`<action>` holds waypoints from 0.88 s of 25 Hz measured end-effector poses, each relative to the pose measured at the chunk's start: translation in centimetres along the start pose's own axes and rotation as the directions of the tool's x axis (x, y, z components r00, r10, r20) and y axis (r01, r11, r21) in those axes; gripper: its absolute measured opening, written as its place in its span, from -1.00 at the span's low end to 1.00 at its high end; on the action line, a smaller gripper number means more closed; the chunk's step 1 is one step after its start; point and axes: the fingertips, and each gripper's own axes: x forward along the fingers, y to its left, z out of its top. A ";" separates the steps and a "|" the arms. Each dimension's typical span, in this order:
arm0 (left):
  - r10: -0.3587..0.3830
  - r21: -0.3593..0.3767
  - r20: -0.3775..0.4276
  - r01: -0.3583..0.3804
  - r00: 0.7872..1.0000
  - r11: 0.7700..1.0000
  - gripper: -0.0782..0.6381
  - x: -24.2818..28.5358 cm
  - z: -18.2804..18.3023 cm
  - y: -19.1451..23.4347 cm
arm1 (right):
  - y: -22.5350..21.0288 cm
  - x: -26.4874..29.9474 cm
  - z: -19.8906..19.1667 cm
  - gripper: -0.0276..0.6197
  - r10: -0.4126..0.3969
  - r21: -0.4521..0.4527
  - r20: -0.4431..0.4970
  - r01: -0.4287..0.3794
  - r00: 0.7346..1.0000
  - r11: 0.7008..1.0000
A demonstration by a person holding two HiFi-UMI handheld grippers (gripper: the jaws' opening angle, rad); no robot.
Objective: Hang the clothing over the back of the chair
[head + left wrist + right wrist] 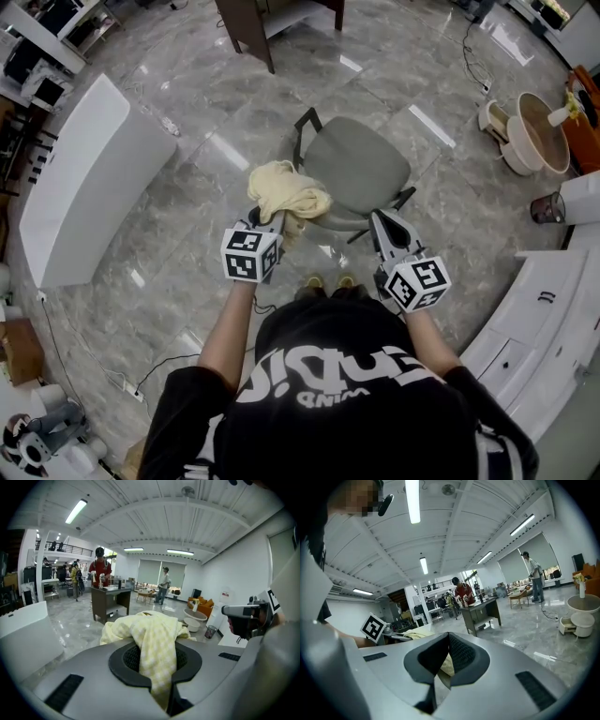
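Observation:
A pale yellow checked garment [286, 192] hangs bunched from my left gripper [272, 217], which is shut on it just above the near left edge of the chair. In the left gripper view the cloth [150, 634] runs down between the closed pads of the left gripper [157, 665]. The grey office chair [361, 169] stands right in front of the person, with its back edge [339, 223] nearest them. My right gripper [382, 217] hovers at the chair's near right side, jaws together with nothing in them. In the right gripper view its tips [449, 634] meet, and the cloth [415, 632] shows beyond.
A white curved counter [84, 178] lies to the left and white cabinets [534, 319] to the right. A brown desk [253, 23] stands beyond the chair. Basins [534, 131] sit at the far right. Cables cross the glossy floor, and people stand far off [99, 566].

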 end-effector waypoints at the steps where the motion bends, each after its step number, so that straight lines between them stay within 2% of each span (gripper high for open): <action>1: -0.002 0.003 -0.015 0.002 1.000 1.000 -0.62 0.4 -0.6 -0.1 | 0.0 0.0 -0.1 -0.87 0.001 0.000 -0.001 -0.001 1.000 1.000; 6: -0.005 0.018 -0.090 0.007 0.996 1.000 -0.62 2.6 -3.9 -0.1 | -0.4 0.3 -0.4 -0.87 -0.003 -0.001 -0.012 0.003 1.000 1.000; 14: 0.001 0.003 -0.181 0.000 0.984 1.000 -0.61 5.4 -8.7 0.9 | -1.3 0.5 -0.9 -0.87 -0.030 -0.003 -0.030 0.030 0.999 1.000; 22: -0.002 -0.028 -0.176 -0.003 0.984 1.000 -0.61 6.0 -9.2 0.9 | -1.7 0.3 -1.0 -0.87 -0.037 0.003 -0.040 0.038 0.999 0.999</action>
